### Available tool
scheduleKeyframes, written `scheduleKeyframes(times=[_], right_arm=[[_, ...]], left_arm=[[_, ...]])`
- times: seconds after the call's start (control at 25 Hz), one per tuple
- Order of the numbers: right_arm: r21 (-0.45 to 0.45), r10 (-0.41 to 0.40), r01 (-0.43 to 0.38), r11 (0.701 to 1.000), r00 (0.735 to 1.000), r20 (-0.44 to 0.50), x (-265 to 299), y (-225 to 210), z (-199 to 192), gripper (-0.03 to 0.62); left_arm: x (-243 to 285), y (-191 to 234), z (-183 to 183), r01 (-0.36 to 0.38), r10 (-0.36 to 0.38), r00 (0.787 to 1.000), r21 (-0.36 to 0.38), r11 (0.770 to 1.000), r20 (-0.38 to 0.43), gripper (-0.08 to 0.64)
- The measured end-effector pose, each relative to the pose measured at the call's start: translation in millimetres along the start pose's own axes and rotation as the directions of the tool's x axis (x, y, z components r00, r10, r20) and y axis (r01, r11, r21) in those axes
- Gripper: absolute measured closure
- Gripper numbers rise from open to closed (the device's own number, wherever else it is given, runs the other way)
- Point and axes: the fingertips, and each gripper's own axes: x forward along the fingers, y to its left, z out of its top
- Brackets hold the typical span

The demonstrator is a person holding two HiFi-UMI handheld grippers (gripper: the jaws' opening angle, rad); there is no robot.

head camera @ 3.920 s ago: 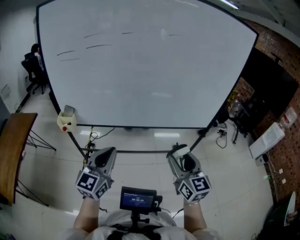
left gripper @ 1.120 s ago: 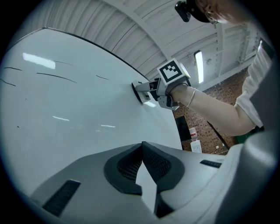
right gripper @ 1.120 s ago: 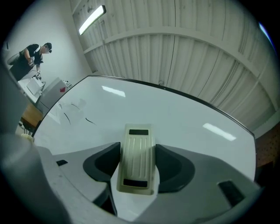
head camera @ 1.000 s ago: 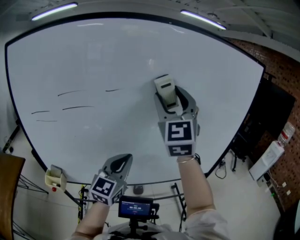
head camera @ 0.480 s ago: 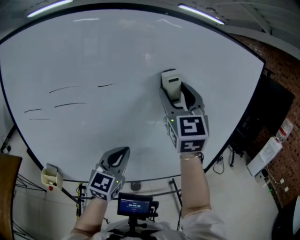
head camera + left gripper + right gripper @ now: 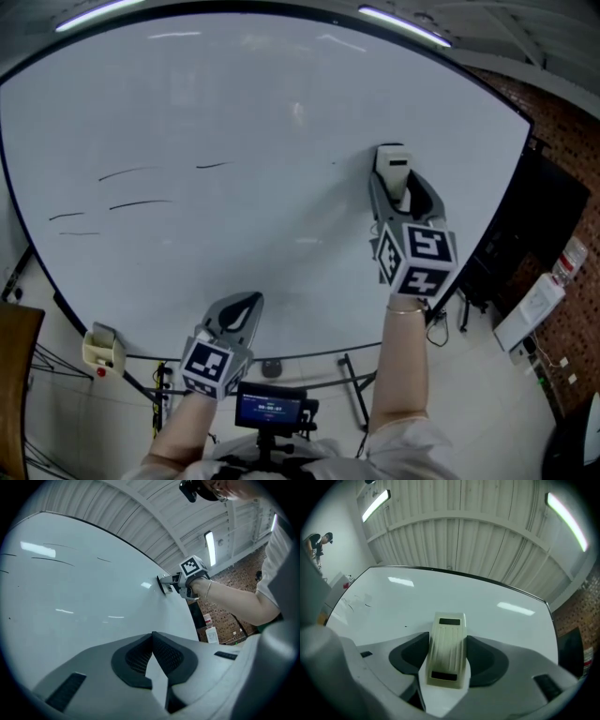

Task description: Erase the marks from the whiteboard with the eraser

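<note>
The whiteboard [image 6: 244, 103] fills the head view, with several short black marks [image 6: 141, 202] at its left. My right gripper [image 6: 394, 183] is raised to the board's right part, shut on a cream eraser [image 6: 393, 165] pressed against the surface. In the right gripper view the eraser [image 6: 447, 651] sits upright between the jaws, the marks [image 6: 355, 603] far left. My left gripper [image 6: 236, 314] hangs low near the board's bottom edge, shut and empty. The left gripper view shows its closed tips [image 6: 153, 645], the marks [image 6: 47, 560] and the right gripper [image 6: 173, 581].
A small cream box [image 6: 99, 347] hangs at the board's lower left corner. The board's stand legs [image 6: 356, 380] reach the tiled floor below. A brick wall and dark furniture [image 6: 525, 244] stand at the right. A wooden table edge [image 6: 9, 384] shows at the far left.
My right gripper has slid the eraser to the right across the board over the last second. The left gripper has stayed low. Earlier, both grippers hung below the board.
</note>
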Motion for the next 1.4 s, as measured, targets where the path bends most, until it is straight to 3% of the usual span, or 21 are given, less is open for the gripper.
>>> scheduleKeyframes(times=[0.16, 0.28, 0.4, 0.52, 0.68, 0.84, 1.0, 1.2, 1.4], right_arm=[[0.0, 0.122, -0.122, 0.992, 0.992, 0.026, -4.2, 53.5, 16.0, 0.333], [-0.058, 0.196, -0.193, 0.979, 0.98, 0.043, -1.1, 102.9, 33.6, 0.333], [-0.112, 0.204, -0.198, 0.974, 0.978, 0.039, 7.0, 129.5, 41.1, 0.334], [-0.136, 0.194, -0.188, 0.973, 0.98, 0.036, 9.3, 129.5, 38.4, 0.333], [-0.118, 0.199, -0.191, 0.974, 0.978, 0.059, 10.3, 120.8, 37.7, 0.331], [-0.117, 0.152, -0.145, 0.983, 0.987, 0.054, 10.9, 91.7, 31.0, 0.331], [-0.139, 0.004, 0.005, 0.99, 0.998, 0.066, 9.6, 37.9, 21.3, 0.33], [-0.057, -0.128, 0.129, 0.99, 0.991, 0.027, 3.8, -31.7, -4.9, 0.33], [0.022, -0.11, 0.109, 0.994, 0.993, 0.035, -3.7, -37.4, -6.4, 0.33]], left_arm=[[-4.2, 4.4, -7.0, -0.004, 0.004, 1.0, 0.016, 1.0, -0.007, 0.552], [-7.5, 10.7, -7.8, -0.024, 0.024, 1.0, -0.002, 1.0, -0.012, 0.552], [-9.2, 16.2, -10.4, -0.034, 0.034, 0.999, -0.006, 0.999, -0.014, 0.552], [-10.8, 20.5, -13.4, -0.041, 0.041, 0.999, -0.011, 0.999, -0.02, 0.552], [-7.9, 21.8, -14.6, -0.032, 0.032, 0.999, -0.004, 0.999, -0.016, 0.552], [-8.4, 25.5, -16.7, -0.047, 0.046, 0.999, -0.021, 0.999, -0.025, 0.552], [-10.1, 30.2, -21.8, -0.052, 0.051, 0.998, -0.027, 0.998, -0.048, 0.552], [-9.9, 37.3, -18.3, -0.064, 0.064, 0.998, -0.019, 0.998, -0.024, 0.552], [-17.5, 36.3, -14.9, -0.067, 0.066, 0.997, -0.032, 0.997, -0.026, 0.552]])
